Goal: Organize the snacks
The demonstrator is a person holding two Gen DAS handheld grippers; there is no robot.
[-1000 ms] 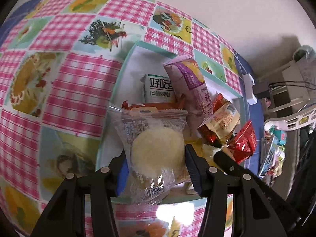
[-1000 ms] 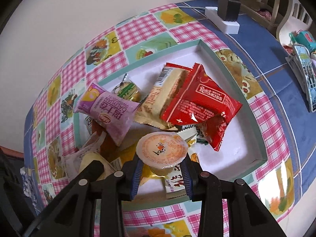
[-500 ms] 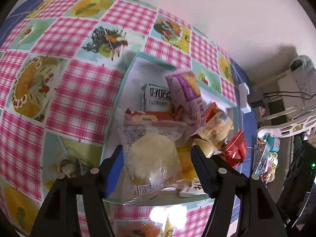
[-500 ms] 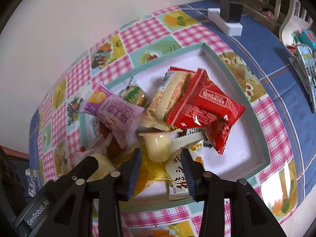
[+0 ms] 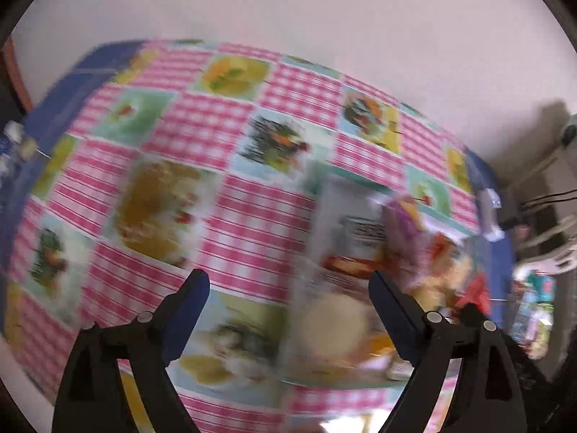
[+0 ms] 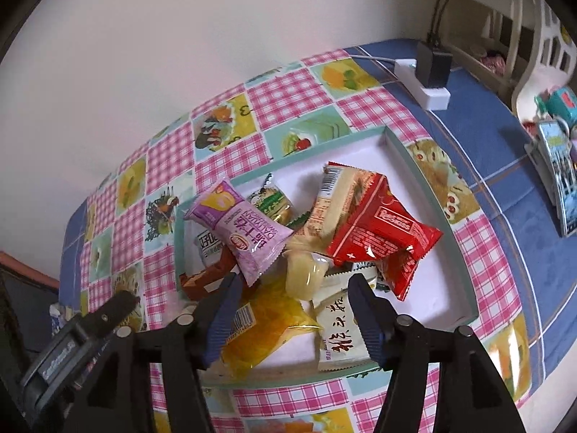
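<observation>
Both grippers are opening, empty; left gripper (image 5: 288, 290) wide; right gripper (image 6: 294, 296) above snacks in the tray (image 6: 438, 195).

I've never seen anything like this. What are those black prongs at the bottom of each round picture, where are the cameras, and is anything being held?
The prongs are two-finger grippers that a person holds, one per hand; a wide-angle camera on each looks forward along the fingers. The sharp view is from the right gripper, the blurred one from the left gripper. Both overlook a shallow tray of wrapped snacks on a checked tablecloth: a purple packet, a red packet, a jelly cup. Both sets of jaws are opening and grip nothing.
</observation>
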